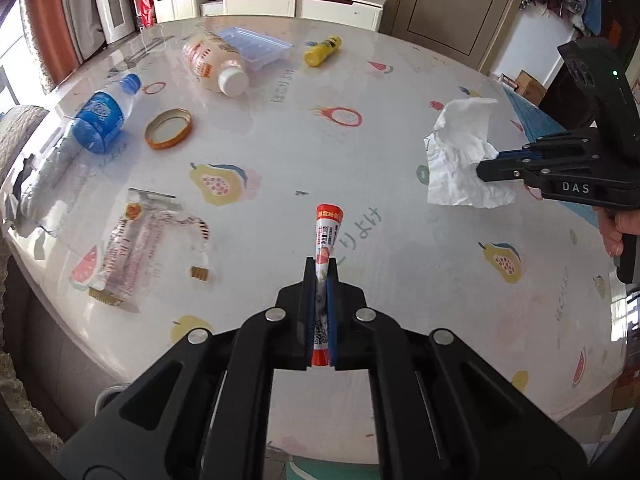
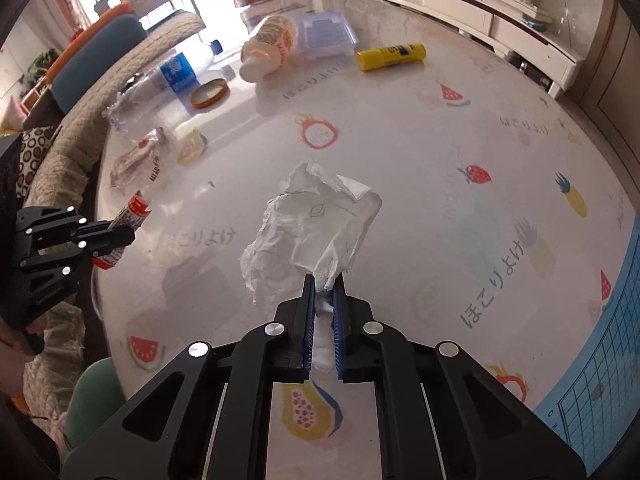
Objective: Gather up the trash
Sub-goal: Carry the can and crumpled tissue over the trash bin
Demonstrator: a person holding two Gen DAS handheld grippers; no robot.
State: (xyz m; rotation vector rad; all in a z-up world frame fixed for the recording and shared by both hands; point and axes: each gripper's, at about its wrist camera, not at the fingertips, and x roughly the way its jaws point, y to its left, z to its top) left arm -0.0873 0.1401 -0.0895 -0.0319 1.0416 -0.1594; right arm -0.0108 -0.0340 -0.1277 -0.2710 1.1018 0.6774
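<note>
My left gripper (image 1: 321, 276) is shut on a red and white snack wrapper (image 1: 327, 232), a thin stick-shaped packet that pokes out past the fingertips above the table. The same left gripper (image 2: 130, 236) with the wrapper (image 2: 132, 212) shows at the left of the right wrist view. My right gripper (image 2: 324, 282) is shut on a crumpled white paper tissue (image 2: 308, 224), which hangs off the table surface. From the left wrist view the right gripper (image 1: 486, 166) holds that tissue (image 1: 464, 148) at the far right.
On the round table (image 1: 360, 160) with its fruit-print cover lie a blue-labelled water bottle (image 1: 102, 114), an orange jar lid (image 1: 168, 128), a pale drink bottle (image 1: 216, 62), a clear plastic tray (image 1: 256, 46), a yellow tube (image 1: 322, 51) and clear plastic wrappers (image 1: 132, 252). A blue mat (image 2: 600, 380) lies at the right edge.
</note>
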